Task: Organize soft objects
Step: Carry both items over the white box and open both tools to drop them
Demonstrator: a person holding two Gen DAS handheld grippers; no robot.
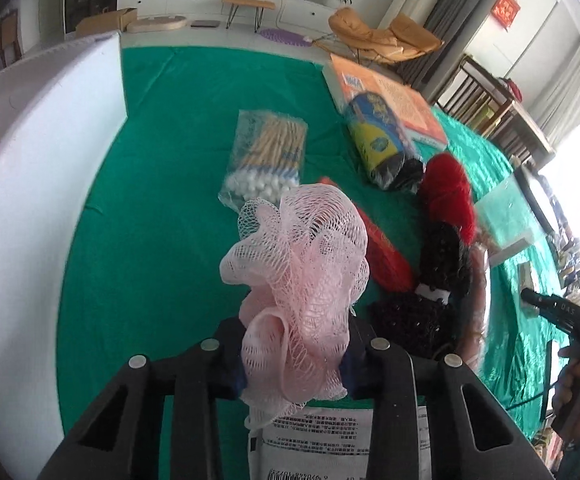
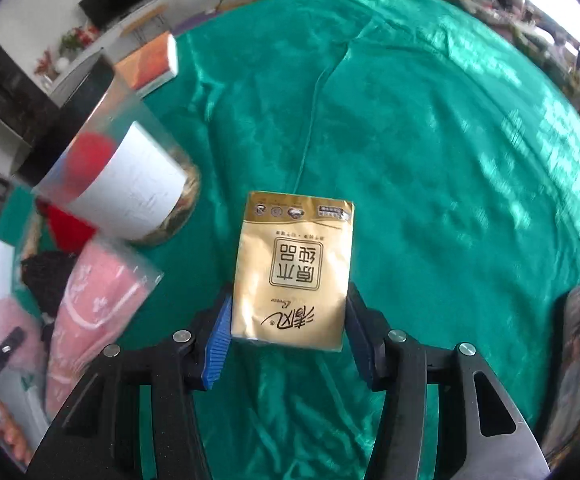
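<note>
Orange book (image 1: 386, 96) on green cloth (image 1: 178, 128); white board (image 1: 42, 160) at left; cotton swabs (image 1: 266, 156).

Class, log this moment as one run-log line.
left gripper: shut on pink mesh puff | right gripper: shut on gold packet | green cloth

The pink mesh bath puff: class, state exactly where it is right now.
In the left wrist view, the pink mesh bath puff is clamped in the left gripper, held above the green cloth, just in front of the cotton swab bag.
</note>
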